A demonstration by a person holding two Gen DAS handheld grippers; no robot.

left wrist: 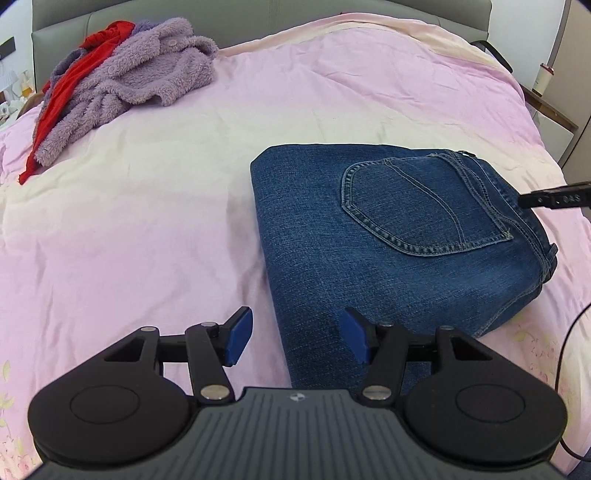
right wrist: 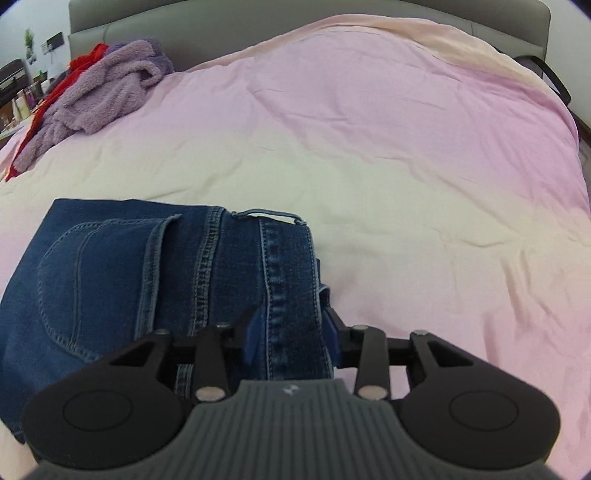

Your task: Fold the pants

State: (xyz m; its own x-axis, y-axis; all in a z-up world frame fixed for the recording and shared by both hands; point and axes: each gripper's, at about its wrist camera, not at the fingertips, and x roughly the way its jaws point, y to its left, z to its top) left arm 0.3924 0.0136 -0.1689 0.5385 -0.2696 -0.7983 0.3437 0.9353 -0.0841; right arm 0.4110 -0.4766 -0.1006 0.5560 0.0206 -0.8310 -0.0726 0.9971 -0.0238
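Blue jeans (left wrist: 399, 236) lie folded into a thick rectangle on the pink bed cover, back pocket (left wrist: 421, 206) up. My left gripper (left wrist: 297, 338) is open, its blue pads spread over the near left edge of the jeans, holding nothing. In the right wrist view the jeans (right wrist: 122, 280) fill the lower left. My right gripper (right wrist: 291, 334) is shut on the waistband (right wrist: 288, 280) at the jeans' right end. The tip of the right gripper shows at the far right of the left wrist view (left wrist: 554, 197).
A pile of purple fleece (left wrist: 122, 88) and red cloth (left wrist: 74, 81) lies at the far left of the bed near the grey headboard (left wrist: 258, 18). The pink cover (right wrist: 406, 166) spreads wide to the right. A nightstand (left wrist: 550, 110) stands past the right edge.
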